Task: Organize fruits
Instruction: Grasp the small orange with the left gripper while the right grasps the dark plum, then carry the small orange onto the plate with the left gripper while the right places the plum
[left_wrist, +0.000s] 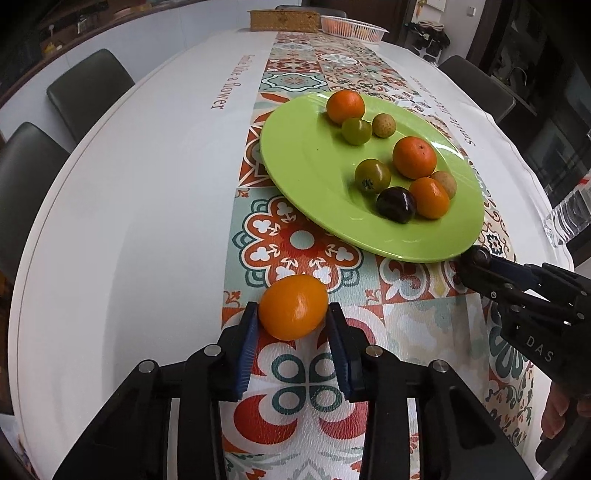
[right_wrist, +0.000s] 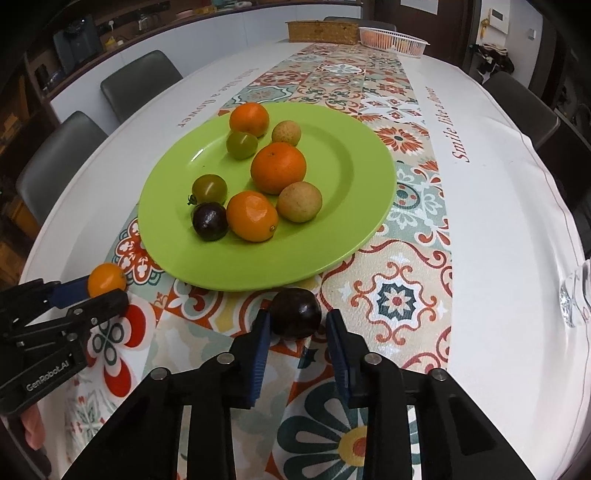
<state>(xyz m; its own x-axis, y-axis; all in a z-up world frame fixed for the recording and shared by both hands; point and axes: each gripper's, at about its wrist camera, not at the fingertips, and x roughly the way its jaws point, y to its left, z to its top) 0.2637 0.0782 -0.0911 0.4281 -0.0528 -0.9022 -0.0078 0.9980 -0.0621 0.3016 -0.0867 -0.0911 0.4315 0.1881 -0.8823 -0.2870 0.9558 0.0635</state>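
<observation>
The green plate (right_wrist: 343, 236) holds three oranges, two green tomatoes, two tan fruits and a dark plum. Near its front rim, the left claw (left_wrist: 293, 317) grips a small orange (left_wrist: 293, 307) on the table (left_wrist: 129, 221). The right claw (right_wrist: 295, 319) grips a dark fruit (right_wrist: 295, 313).

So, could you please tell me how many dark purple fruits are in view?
2. One dark purple fruit lies on the green plate, touching an orange fruit. The other dark purple fruit sits on the tablecloth near the plate's rim, between the right tongs. None seem hidden.
</observation>
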